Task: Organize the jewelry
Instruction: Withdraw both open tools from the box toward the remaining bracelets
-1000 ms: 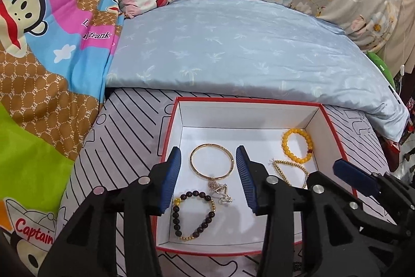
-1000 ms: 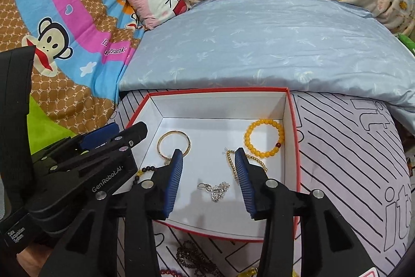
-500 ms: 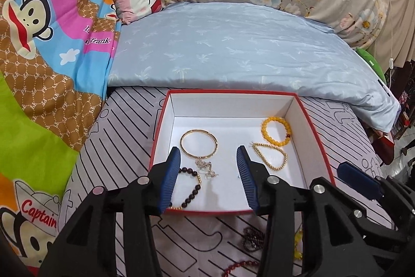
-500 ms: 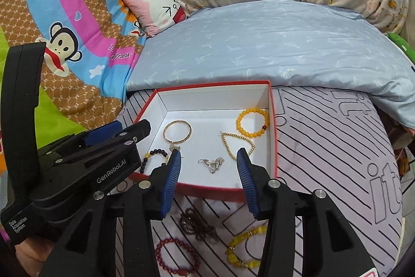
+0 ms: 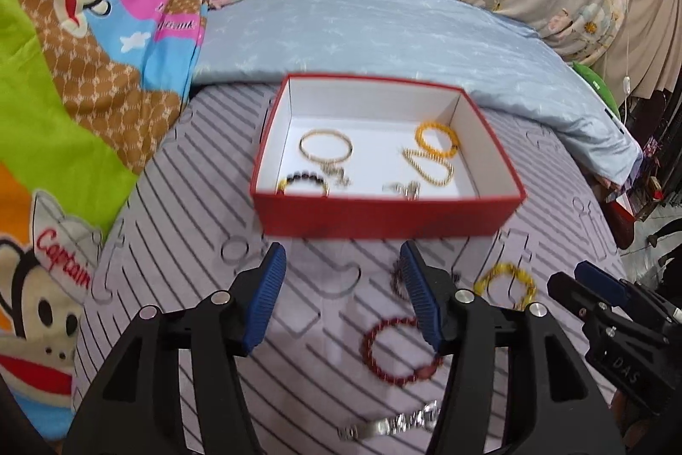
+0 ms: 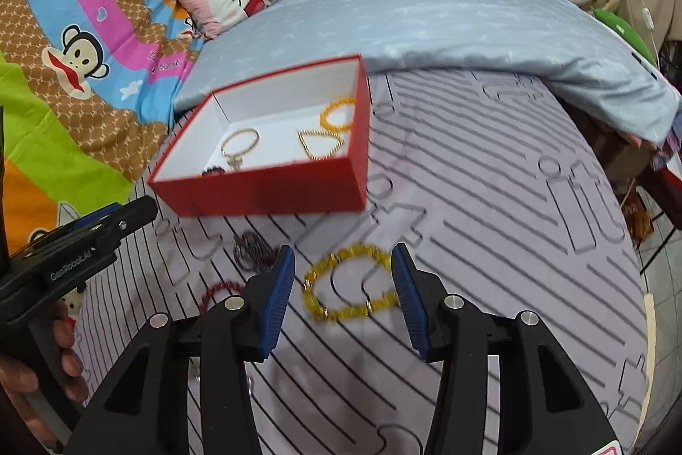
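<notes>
The red box stands on the striped bedspread and holds a gold bangle, an orange bead bracelet, a gold chain, a dark bead bracelet and a silver pendant. My left gripper hovers in front of the box, its jaws opening with nothing between them. A dark red bead bracelet lies by its right finger. My right gripper is open above a yellow bracelet, which shows in the gap between the fingers; I cannot tell whether they touch it.
A dark bracelet and a silver watch-like chain also lie loose on the bedspread. A pale blue quilt is folded behind the box, and cartoon bedding rises on the left. The bed edge drops off at the right.
Both grippers have pulled back from over the box toward the near side of the bed. Loose bracelets on the bedspread have come into view. The left jaws stand wider.
</notes>
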Demonstrator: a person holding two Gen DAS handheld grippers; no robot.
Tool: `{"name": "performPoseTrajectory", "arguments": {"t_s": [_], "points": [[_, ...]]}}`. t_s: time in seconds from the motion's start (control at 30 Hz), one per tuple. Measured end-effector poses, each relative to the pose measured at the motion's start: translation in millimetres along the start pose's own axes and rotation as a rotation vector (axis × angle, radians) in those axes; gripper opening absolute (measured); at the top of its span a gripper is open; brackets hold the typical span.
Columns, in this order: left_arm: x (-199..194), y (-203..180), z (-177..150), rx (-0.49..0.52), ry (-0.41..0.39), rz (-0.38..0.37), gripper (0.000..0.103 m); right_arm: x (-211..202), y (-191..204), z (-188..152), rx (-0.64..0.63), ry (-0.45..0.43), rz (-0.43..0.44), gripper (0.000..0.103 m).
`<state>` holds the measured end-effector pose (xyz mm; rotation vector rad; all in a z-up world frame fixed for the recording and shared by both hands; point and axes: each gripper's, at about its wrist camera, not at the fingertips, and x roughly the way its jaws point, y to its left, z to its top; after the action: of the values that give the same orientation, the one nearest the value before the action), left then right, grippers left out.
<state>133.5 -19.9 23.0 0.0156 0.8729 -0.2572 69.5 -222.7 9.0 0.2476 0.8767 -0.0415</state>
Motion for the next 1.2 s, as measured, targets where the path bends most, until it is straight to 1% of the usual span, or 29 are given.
{"name": "performPoseTrajectory", "arguments": {"t_s": [0.17,0.37,0.43,0.5,0.6,0.77,0.9,1.17,1.2], "points": [[-0.2,1.4,-32.8,-0.001,0.055,0.004,0.053,2.8,1.9,-24.6,-0.003,0.042,-0.001,0.047],[0.3,9.8,-61.5,-0.032,0.104,0.000,0.054,5.7,9.3,-47.4,-0.013,0.081,0.015,0.047],[0.5,11.4,-71.4,-0.029,0.121,0.004,0.055,7.7,13.0,-55.0,-0.024,0.097,0.018,0.047],[0.2,13.0,-79.6,-0.030,0.134,0.001,0.059,10.0,14.4,-61.8,-0.028,0.113,0.020,0.047],[0.3,13.0,-91.0,-0.024,0.150,-0.005,0.059,13.8,13.9,-68.1,-0.027,0.131,0.020,0.047],[5.9,14.1,-92.9,-0.038,0.170,-0.005,0.060,17.5,7.8,-65.9,-0.016,0.134,0.007,0.046],[9.0,12.6,-86.8,-0.043,0.163,-0.006,0.065,23.6,-0.6,-57.3,0.001,0.126,-0.006,0.046],[25.2,9.2,-67.7,-0.059,0.157,-0.003,0.065,40.6,-18.7,-26.7,0.048,0.096,-0.026,0.046],[28.7,7.7,-65.4,-0.054,0.156,-0.003,0.065,43.4,-19.7,-22.4,0.048,0.092,-0.031,0.044]]}}
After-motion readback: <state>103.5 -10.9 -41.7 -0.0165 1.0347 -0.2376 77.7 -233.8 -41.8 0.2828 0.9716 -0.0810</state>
